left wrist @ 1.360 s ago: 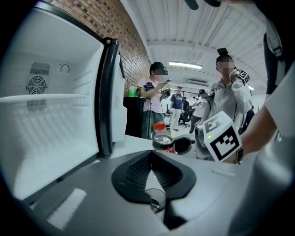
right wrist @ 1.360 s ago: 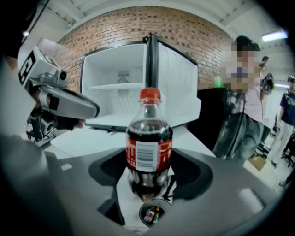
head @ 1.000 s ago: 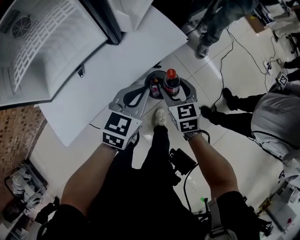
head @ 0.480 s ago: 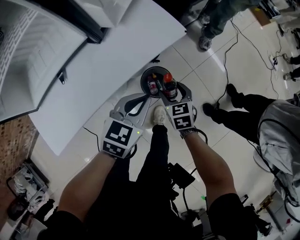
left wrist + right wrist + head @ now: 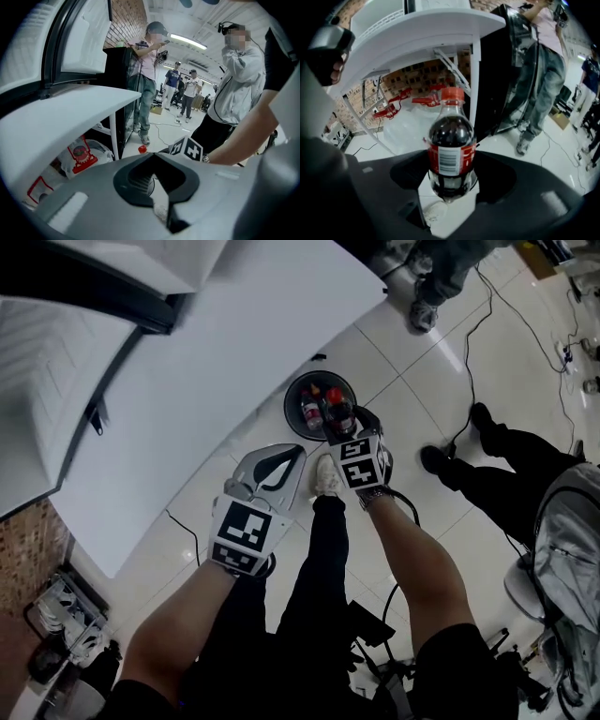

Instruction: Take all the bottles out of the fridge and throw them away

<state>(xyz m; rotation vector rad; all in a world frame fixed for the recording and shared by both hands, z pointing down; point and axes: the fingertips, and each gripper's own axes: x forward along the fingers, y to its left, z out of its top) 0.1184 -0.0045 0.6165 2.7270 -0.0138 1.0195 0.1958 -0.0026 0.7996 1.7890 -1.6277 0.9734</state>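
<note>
My right gripper (image 5: 340, 425) is shut on a cola bottle (image 5: 338, 407) with a red cap and red label, held upright over the round black bin (image 5: 298, 390) on the floor. A smaller bottle (image 5: 310, 414) with a red cap stands inside the bin. In the right gripper view the cola bottle (image 5: 451, 145) fills the gap between the jaws of the right gripper (image 5: 451, 180). My left gripper (image 5: 296, 450) hovers to the left of the bin, shut and holding nothing. In its own view the left gripper (image 5: 152, 157) shows its jaws meeting at the tips.
A white table (image 5: 234, 352) overhangs the floor just left of the bin. The open fridge (image 5: 56, 418) stands at the upper left. Other people's legs (image 5: 497, 456) and cables (image 5: 459, 381) lie to the right. My own shoe (image 5: 327, 476) is just below the bin.
The right gripper has carried the cola bottle from beside the bin to over its opening. The left gripper has fallen back and sits lower left of the bin.
</note>
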